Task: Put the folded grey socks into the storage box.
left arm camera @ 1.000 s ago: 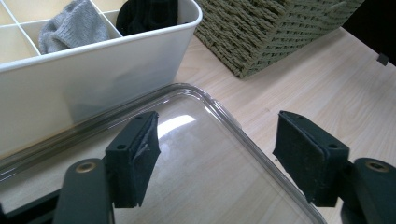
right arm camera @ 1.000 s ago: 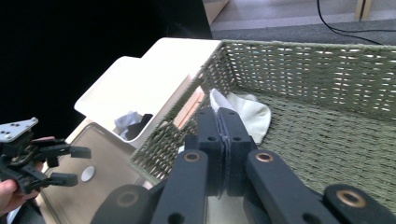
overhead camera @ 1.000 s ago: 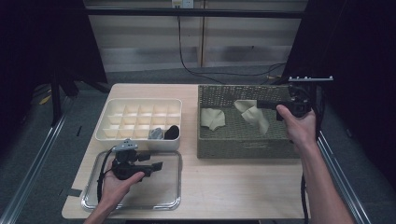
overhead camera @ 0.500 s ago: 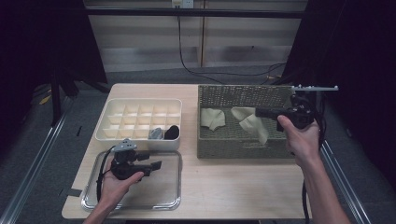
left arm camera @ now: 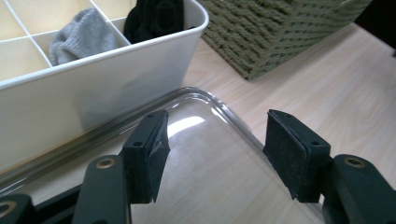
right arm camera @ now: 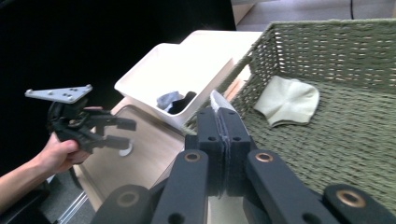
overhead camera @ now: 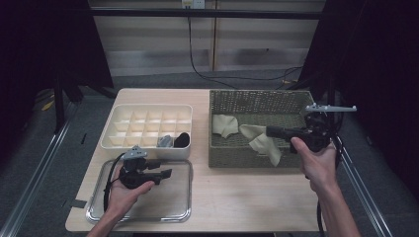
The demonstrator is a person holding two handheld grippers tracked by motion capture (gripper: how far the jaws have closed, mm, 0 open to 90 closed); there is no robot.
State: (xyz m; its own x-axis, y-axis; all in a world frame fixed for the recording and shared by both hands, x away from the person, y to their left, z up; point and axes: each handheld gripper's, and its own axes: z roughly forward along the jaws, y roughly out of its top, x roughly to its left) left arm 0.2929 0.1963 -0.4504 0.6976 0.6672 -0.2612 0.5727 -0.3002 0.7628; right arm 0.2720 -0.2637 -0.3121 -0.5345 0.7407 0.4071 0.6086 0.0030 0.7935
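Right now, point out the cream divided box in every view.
High view: the cream divided box sits left of centre.
Left gripper view: upper left, its near wall facing the camera.
Right gripper view: upper middle.
Shared landmark: the black sock in its corner compartment.

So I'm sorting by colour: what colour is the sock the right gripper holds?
Cream sock, clearest in the high view.

Light falls from above onto the pale bench while the surroundings sink into black. A white glare streaks the metal tray (reflecting an overhead lamp). Close-up fingers look soft, and the distant hand is slightly blurred.
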